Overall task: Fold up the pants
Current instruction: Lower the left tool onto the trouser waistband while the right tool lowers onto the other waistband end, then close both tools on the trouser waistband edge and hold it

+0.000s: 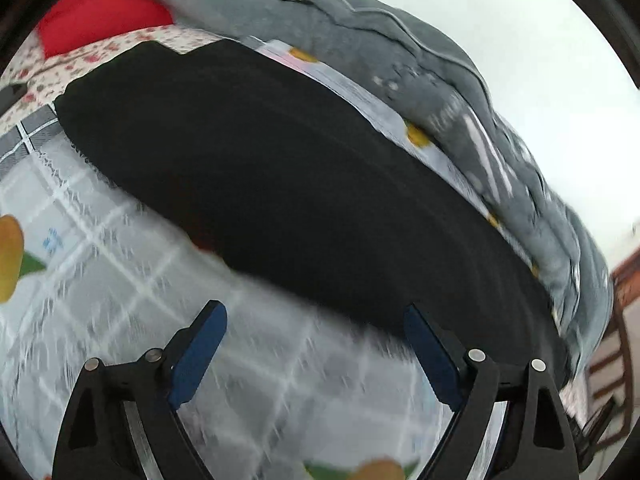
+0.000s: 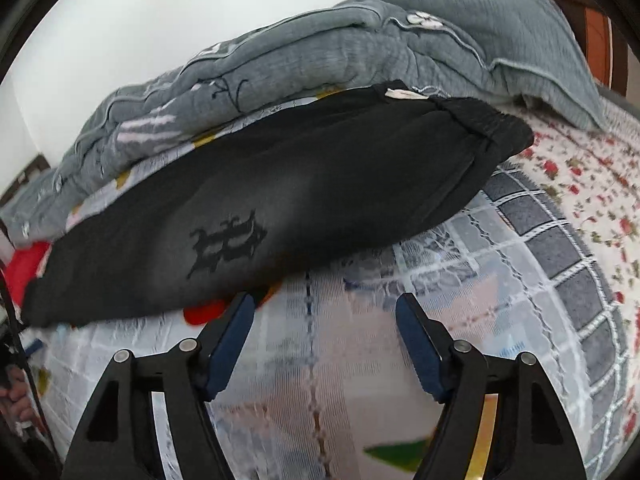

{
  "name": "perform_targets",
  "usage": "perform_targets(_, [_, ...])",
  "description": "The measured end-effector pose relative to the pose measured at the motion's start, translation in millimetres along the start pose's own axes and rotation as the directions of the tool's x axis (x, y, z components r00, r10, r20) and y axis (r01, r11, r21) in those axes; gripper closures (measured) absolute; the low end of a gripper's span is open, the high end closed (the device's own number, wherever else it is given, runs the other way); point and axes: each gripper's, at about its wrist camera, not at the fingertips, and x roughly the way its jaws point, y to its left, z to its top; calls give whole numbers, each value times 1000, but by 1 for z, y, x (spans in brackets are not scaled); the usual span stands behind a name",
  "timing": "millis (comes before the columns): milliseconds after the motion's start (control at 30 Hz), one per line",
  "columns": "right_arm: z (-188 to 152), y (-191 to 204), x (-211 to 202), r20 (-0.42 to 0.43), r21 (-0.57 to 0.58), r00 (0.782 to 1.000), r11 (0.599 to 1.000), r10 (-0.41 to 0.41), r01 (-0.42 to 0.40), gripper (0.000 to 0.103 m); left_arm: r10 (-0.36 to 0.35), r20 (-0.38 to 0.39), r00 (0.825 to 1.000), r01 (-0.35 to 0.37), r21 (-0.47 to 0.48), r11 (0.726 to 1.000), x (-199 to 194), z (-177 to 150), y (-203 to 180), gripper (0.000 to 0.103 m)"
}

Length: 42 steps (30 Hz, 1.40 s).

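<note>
Black pants (image 1: 280, 172) lie flat on the bed, folded lengthwise into a long strip. In the right wrist view the pants (image 2: 320, 184) show a dark logo (image 2: 226, 246) and the elastic waistband (image 2: 486, 120) at the far right end. My left gripper (image 1: 316, 316) is open and empty, just short of the pants' near edge. My right gripper (image 2: 325, 305) is open and empty, its left fingertip at the pants' near edge.
A grey quilt (image 2: 320, 52) is bunched along the far side of the pants, against a white wall. The bed has a white checked, fruit-printed sheet (image 1: 100, 280) and a floral sheet (image 2: 592, 184). A red pillow (image 1: 100, 16) lies beyond the pants' end. Wooden furniture (image 1: 616, 344) stands at the right.
</note>
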Motion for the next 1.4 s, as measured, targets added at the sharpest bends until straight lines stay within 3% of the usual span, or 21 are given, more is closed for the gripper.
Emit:
perform_targets(133, [12, -6, 15, -24, 68, 996, 995, 80, -78, 28, 10, 17, 1000, -10, -25, 1000, 13, 15, 5, 19])
perform_targets(233, [24, -9, 28, -28, 113, 994, 988, 109, -105, 28, 51, 23, 998, -50, -28, 998, 19, 20, 2, 31])
perform_targets(300, [29, -6, 38, -37, 122, 993, 987, 108, -103, 32, 100, 12, 995, -100, -30, 995, 24, 24, 0, 60])
perform_targets(333, [32, -4, 42, -42, 114, 995, 990, 93, -87, 51, 126, 4, 992, -126, -34, 991, 24, 25, 1, 68])
perform_targets(367, [34, 3, 47, -52, 85, 998, 996, 45, -40, 80, 150, -6, 989, -150, -37, 988, 24, 26, 1, 89])
perform_targets(400, [36, 8, 49, -60, 59, 998, 998, 14, -10, 81, 147, -10, 989, -147, -33, 989, 21, 27, 1, 92])
perform_targets(600, [55, 53, 12, 115, -97, 989, 990, -90, 101, 85, 127, 109, 986, -138, 94, 986, -17, 42, -29, 93])
perform_targets(700, [72, 63, 1, 149, -106, 985, 989, -85, 102, 86, 104, 158, 982, -121, 106, 987, -29, 62, -45, 93])
perform_targets(867, [101, 68, 0, 165, -101, 984, 992, -62, 79, 86, 133, 241, 961, -180, 183, 966, -29, 89, -79, 93])
perform_targets(1033, [129, 79, 14, 199, -117, 979, 990, -55, 79, 86, 145, 303, 942, -213, 203, 956, -10, 111, -103, 93])
perform_targets(1200, [162, 86, 47, 206, -96, 977, 993, -51, 72, 86, 170, 348, 922, -242, 173, 955, 32, 130, -116, 93])
perform_targets(1267, [176, 90, 68, 199, -88, 978, 992, -67, 86, 86, 188, 376, 907, -263, 160, 951, 50, 132, -118, 93])
perform_targets(1300, [181, 92, 83, 191, -90, 978, 991, -83, 102, 86, 216, 397, 892, -298, 158, 942, 64, 132, -119, 93])
perform_targets(1400, [180, 91, 120, 178, -77, 978, 989, -111, 126, 86, 273, 407, 872, -364, 163, 917, 93, 126, -117, 93])
